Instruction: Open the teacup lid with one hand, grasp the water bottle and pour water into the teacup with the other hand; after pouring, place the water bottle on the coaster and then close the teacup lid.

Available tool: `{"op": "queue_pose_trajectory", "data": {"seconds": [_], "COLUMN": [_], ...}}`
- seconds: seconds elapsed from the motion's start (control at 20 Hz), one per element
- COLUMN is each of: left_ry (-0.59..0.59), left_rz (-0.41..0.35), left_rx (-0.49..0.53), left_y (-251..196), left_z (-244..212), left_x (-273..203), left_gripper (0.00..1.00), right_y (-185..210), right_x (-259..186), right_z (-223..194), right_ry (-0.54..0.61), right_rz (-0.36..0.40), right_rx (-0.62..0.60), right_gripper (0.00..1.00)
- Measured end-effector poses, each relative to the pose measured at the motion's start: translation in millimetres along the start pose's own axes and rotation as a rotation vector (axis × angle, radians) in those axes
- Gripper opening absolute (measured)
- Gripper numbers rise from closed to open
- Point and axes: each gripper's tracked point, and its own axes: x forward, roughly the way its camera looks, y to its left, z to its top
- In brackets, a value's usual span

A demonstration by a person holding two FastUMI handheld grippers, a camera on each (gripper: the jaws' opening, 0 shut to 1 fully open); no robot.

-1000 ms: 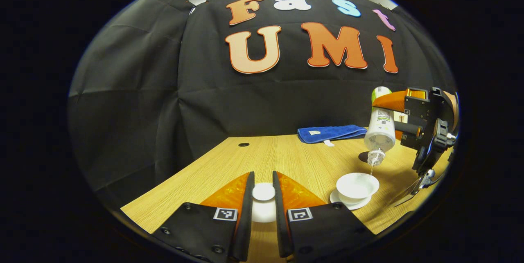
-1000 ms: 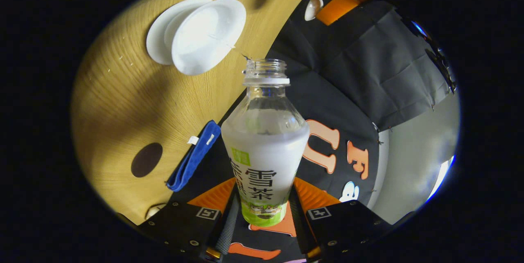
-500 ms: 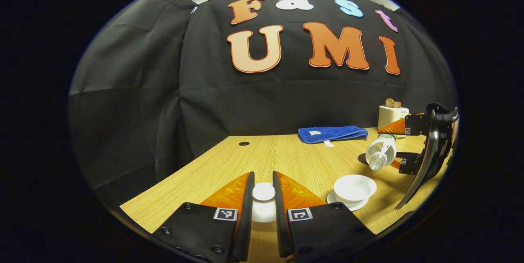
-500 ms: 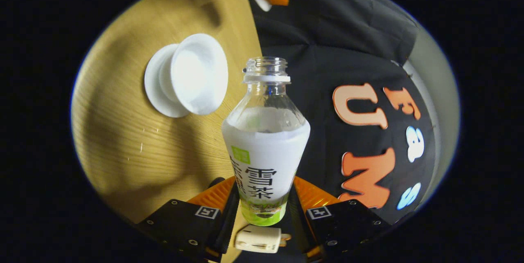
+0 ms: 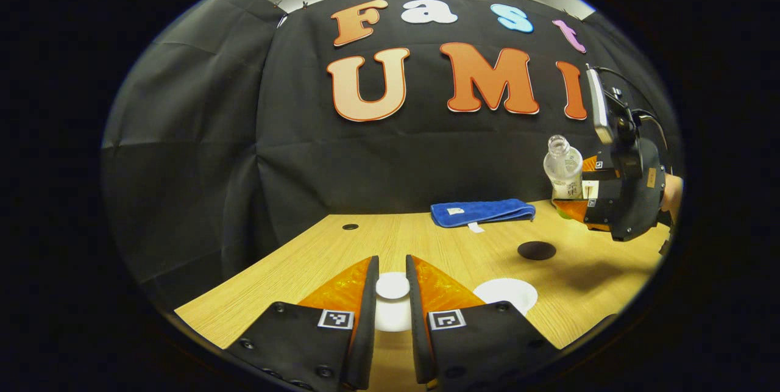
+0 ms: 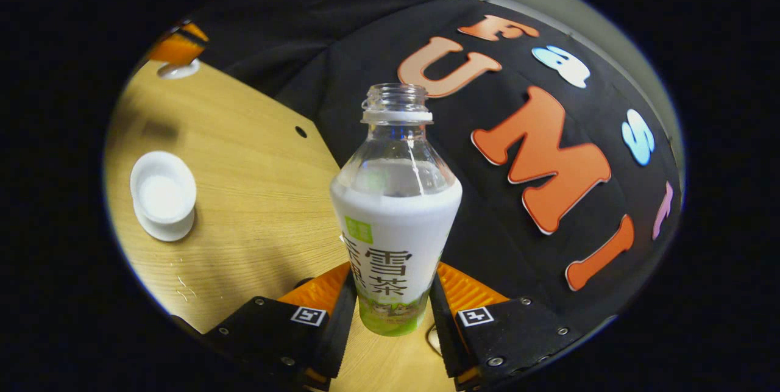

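Water bottle (image 6: 395,209), tipped over the teacup (image 6: 162,192) a second ago, now upright, pinched by right gripper (image 6: 393,313) above the surface (image 5: 439,242). Left gripper (image 5: 392,294) fingers clamp the lid (image 5: 392,286).

The left gripper view sits low at the near edge of the table (image 5: 317,258), facing the back wall. The right gripper view looks in from the table's right end, tilted. Both share the teacup (image 6: 162,195) and table.
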Motion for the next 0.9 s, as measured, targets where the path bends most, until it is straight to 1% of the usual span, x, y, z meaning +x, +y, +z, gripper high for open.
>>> {"op": "queue_pose_trajectory", "data": {"seconds": [0.05, 0.2, 0.25, 0.3, 0.45, 0.6, 0.7, 0.8, 0.9], "left_ry": [-0.004, -0.018, -0.020, -0.021, -0.021, -0.018, -0.013, -0.013, -0.007], "left_rz": [0.001, 0.007, 0.009, 0.008, 0.006, 0.011, 0.013, 0.012, 0.013], "left_rx": [0.004, 0.008, 0.009, 0.008, -0.001, -0.008, -0.010, -0.016, -0.019], "left_y": [-1.4, -1.1, -1.4, -2.1, -4.2, -4.8, -5.6, -5.8, -5.3], "left_z": [1.7, 7.6, 8.1, 8.8, 9.8, 8.4, 6.5, 6.6, 4.5], "left_x": [-1.5, -4.3, -4.4, -5.5, -6.6, -5.6, -5.0, -5.8, -2.7], "left_gripper": [0.31, 0.30, 0.30, 0.31, 0.31, 0.30, 0.30, 0.30, 0.30], "right_y": [-4.8, -5.0, -4.2, -5.6, -5.6, 4.3, 13.1, 20.1, 24.5], "right_x": [-0.1, 4.4, 5.8, 9.4, 22.5, 34.5, 44.1, 44.7, 46.9], "right_z": [-3.6, -8.5, -9.2, -14.7, -20.9, -30.1, -38.1, -40.0, -46.0], "right_ry": [0.009, 0.018, 0.019, 0.022, 0.046, 0.072, 0.105, 0.135, 0.157], "right_rz": [0.005, 0.072, 0.093, 0.098, 0.106, 0.141, 0.160, 0.191, 0.200], "right_rx": [0.076, 0.317, 0.383, 0.436, 0.547, 0.665, 0.707, 0.751, 0.759], "right_gripper": [0.64, 0.64, 0.64, 0.64, 0.64, 0.64, 0.64, 0.64, 0.64]}}
